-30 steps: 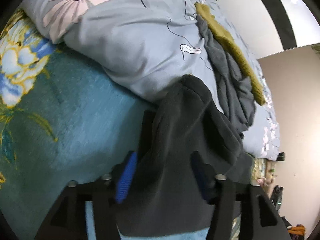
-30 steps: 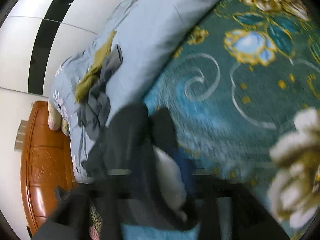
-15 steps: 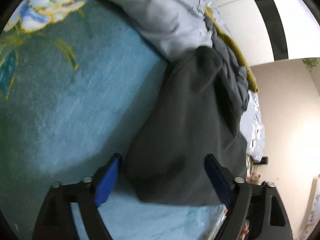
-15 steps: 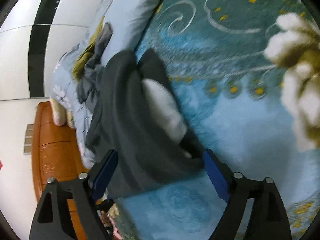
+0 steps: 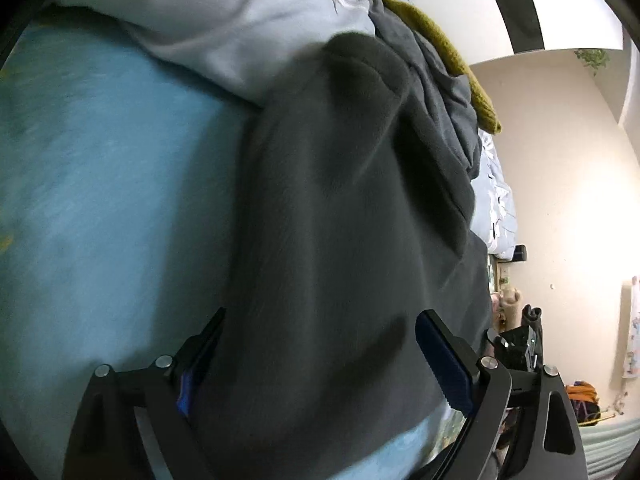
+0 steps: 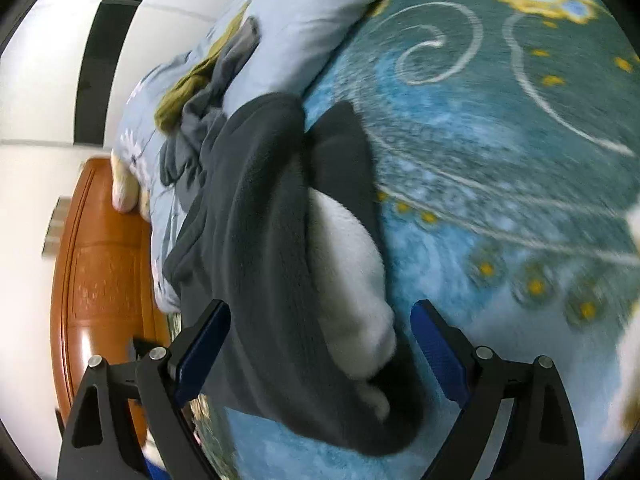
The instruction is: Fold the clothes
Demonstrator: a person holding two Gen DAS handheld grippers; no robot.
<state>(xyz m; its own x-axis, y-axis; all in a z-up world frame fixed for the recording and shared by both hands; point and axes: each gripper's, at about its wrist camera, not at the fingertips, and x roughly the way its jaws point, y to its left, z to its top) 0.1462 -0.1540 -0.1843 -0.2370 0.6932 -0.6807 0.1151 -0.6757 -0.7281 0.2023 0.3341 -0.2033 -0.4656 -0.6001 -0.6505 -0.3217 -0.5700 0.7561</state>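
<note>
A dark grey fleece garment [image 5: 340, 200] lies folded lengthwise on the teal bedspread [image 5: 100, 200], its far end against the duvet. In the right wrist view the same garment [image 6: 264, 240] shows its white lining [image 6: 352, 264] along the right side. My left gripper [image 5: 322, 316] is open just above the near end, with the cloth lying loose between its blue pads [image 5: 444, 364]. My right gripper [image 6: 320, 306] is open too, straddling the garment's near end, and its pads [image 6: 436, 348] stand clear of the cloth.
A rumpled light blue duvet [image 5: 240, 12] runs along the far side, with a grey garment [image 5: 440, 92] and a mustard one [image 5: 440, 40] heaped on it. A wooden headboard [image 6: 104, 264] is at the left. The patterned bedspread [image 6: 500, 160] stretches to the right.
Both grippers opened and let go of the dark garment, which now rests on the bedspread. Both dropped lower and closer to it.
</note>
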